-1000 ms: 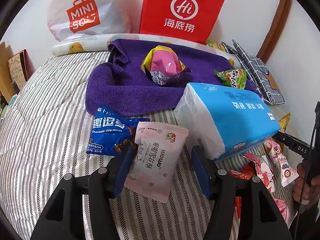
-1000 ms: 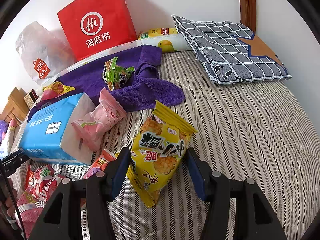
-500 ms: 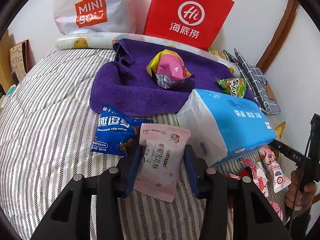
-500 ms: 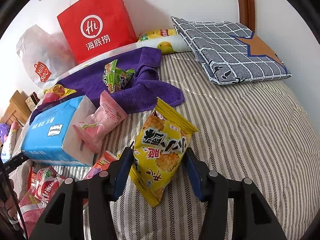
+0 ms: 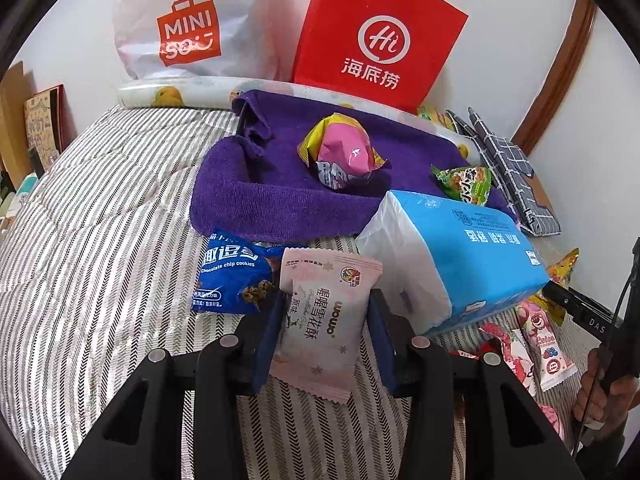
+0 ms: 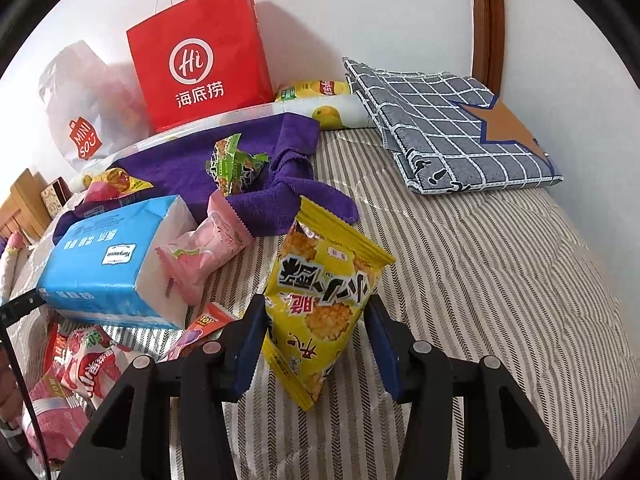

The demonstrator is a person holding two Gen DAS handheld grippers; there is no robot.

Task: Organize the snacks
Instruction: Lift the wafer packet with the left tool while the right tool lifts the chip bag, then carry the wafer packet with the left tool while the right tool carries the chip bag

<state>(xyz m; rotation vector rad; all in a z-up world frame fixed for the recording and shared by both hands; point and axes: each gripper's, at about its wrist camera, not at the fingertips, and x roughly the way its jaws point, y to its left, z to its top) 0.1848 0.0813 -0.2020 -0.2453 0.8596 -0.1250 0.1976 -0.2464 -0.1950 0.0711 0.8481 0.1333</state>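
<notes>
My left gripper (image 5: 324,336) is shut on a pale pink snack packet (image 5: 324,320) and holds it above the striped bed. A blue chocolate chip cookie bag (image 5: 232,276) lies just beyond it on the left. My right gripper (image 6: 316,340) is shut on a yellow rice cracker bag (image 6: 320,300), upright between the fingers. A purple towel (image 5: 256,200) at the back carries a pink and yellow snack (image 5: 344,156) and a green snack (image 5: 464,180); the green snack shows in the right wrist view (image 6: 232,164) too.
A blue tissue pack (image 5: 460,256) lies right of centre, with several red and pink snacks (image 5: 540,340) beside it. A red paper bag (image 5: 376,36) and a white Miniso bag (image 5: 188,28) stand against the wall. A folded grey checked cloth (image 6: 452,124) lies at the back right.
My left gripper closed on the pink packet and lifted it slightly off the bed. My right gripper kept its hold on the yellow bag and shifted slightly.
</notes>
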